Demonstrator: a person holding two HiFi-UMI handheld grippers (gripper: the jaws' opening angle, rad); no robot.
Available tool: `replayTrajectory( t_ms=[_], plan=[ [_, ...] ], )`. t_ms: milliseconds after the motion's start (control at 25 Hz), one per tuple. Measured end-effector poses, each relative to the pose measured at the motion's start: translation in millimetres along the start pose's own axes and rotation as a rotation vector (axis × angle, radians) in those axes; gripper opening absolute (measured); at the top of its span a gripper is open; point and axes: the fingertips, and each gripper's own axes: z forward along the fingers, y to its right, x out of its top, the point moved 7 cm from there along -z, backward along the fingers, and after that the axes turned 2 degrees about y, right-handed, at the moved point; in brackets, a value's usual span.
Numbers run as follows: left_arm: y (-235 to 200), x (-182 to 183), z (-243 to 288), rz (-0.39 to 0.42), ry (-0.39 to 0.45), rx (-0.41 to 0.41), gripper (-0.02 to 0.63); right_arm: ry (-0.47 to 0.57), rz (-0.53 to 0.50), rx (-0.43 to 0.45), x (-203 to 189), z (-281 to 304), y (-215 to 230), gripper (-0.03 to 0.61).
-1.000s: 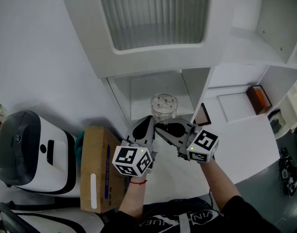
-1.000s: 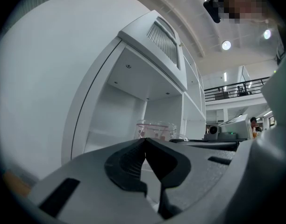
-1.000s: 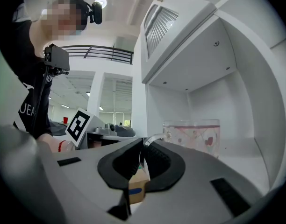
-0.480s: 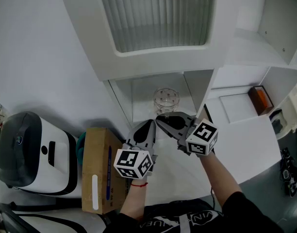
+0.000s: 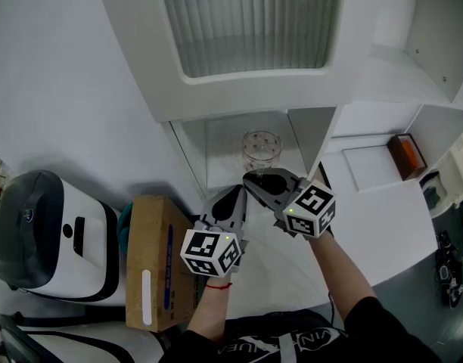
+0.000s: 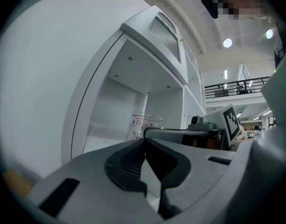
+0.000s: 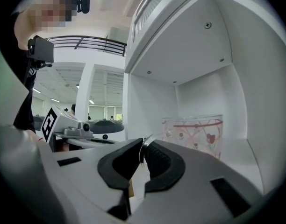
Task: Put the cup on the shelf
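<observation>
A clear glass cup point(image 5: 262, 147) with a pink pattern stands upright inside the open white shelf compartment point(image 5: 216, 146). My right gripper point(image 5: 252, 178) sits just in front of it, shut on a thin clear part at the cup's near side. In the right gripper view the cup point(image 7: 193, 133) rises just beyond the closed jaws of my right gripper point(image 7: 143, 148), which hide its base. My left gripper point(image 5: 235, 193) is beside the right one, a little lower and left, shut with nothing in it. From the left gripper view, my left gripper point(image 6: 144, 146) points at the compartment, and the cup point(image 6: 145, 124) shows above the right gripper.
A cabinet door with ribbed glass point(image 5: 247, 21) hangs above the compartment. A cardboard box point(image 5: 152, 263) and a white and dark appliance point(image 5: 42, 233) sit at the left. A white table point(image 5: 383, 218) extends right, with an orange item point(image 5: 404, 151) in a further shelf.
Both grippers have moved forward toward the shelf. The cup has travelled with the right gripper from the compartment's mouth to deeper inside.
</observation>
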Motion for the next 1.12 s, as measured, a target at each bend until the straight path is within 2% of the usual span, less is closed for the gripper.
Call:
replayTrajectory(
  t_ms=[560, 840, 1120],
  plan=[
    [0.3, -4.9, -3.0, -0.014, -0.015, 0.008, 0.009, -0.009, -0.035, -0.037, -0.2, -0.4, 2.3, 0.011],
    [4.0, -5.7, -5.4, -0.017, -0.019, 0.002, 0.009, -0.01, -0.037, -0.074, 1.4, -8.2, 0.9, 0.064],
    [9.9, -6.4, -5.7, -0.014, -0.024, -0.01, 0.009, 0.013, -0.01, -0.136, 1.7, -22.7, 4.0, 0.071]
  ],
)
